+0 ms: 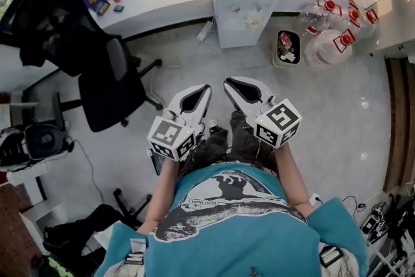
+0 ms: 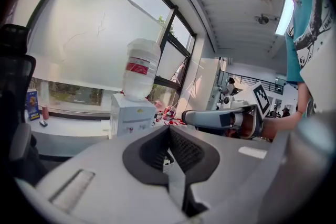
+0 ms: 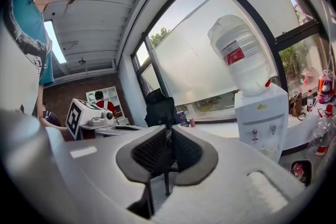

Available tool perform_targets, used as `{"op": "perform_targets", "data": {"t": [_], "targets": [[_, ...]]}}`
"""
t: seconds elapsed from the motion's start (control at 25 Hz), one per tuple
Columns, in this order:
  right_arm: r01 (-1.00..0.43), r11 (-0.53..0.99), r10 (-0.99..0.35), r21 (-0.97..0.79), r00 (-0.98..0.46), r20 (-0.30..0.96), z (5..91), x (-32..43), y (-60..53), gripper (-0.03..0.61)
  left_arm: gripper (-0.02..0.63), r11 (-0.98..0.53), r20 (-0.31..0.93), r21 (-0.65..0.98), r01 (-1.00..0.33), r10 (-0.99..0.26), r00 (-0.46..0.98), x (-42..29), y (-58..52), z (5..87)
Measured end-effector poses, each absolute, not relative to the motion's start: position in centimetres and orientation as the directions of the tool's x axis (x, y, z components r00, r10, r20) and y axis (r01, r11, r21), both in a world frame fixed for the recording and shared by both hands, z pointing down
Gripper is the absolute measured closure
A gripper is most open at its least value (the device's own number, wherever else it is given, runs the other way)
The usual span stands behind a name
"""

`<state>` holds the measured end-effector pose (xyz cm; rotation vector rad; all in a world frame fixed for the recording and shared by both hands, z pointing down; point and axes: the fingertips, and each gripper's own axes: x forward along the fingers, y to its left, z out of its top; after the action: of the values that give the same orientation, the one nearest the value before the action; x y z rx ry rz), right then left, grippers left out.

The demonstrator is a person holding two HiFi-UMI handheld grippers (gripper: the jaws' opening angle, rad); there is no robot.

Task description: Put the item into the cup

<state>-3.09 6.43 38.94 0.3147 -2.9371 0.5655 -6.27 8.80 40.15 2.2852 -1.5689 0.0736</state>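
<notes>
Both arms are held out in front of my chest, elbows bent, forearms angled inward so the two tools sit side by side over the floor [image 1: 337, 113]. The left tongs [image 1: 205, 88] point far and a bit right. The right tongs [image 1: 227, 82] point far and a bit left, so the tips are near each other but apart. Both are roughly level, noses slightly down.

Left tongs: tips together, nothing between. Right tongs: tips together too, nothing between, only the office chair [image 1: 104, 81] shows behind the pads.

Marker cubes ride on the near ends, left cube [image 1: 172, 138] and right cube [image 1: 277, 122]. The water dispenser [image 1: 243, 6] stands far ahead, and the long table [image 1: 162, 0] runs along the window to its left. I can't pick out the item or the cup in any view.
</notes>
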Motion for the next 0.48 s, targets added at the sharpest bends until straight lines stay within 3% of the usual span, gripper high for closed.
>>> {"op": "perform_targets", "data": {"t": [0.2, 0.48], "targets": [[-0.246, 0.911, -0.199, -0.330, -0.965, 0.170, 38.5, -3.8, 8.6, 0.586, 0.614, -0.342, 0.231, 0.261, -0.903, -0.886, 0.402, -6.5, 10.9, 40.0], [-0.255, 0.917, -0.214, -0.305, -0.963, 0.161, 38.0, -3.8, 10.5, 0.583, 0.614, -0.374, 0.208, 0.234, -0.897, -0.882, 0.422, -6.0, 12.2, 39.2]]}}
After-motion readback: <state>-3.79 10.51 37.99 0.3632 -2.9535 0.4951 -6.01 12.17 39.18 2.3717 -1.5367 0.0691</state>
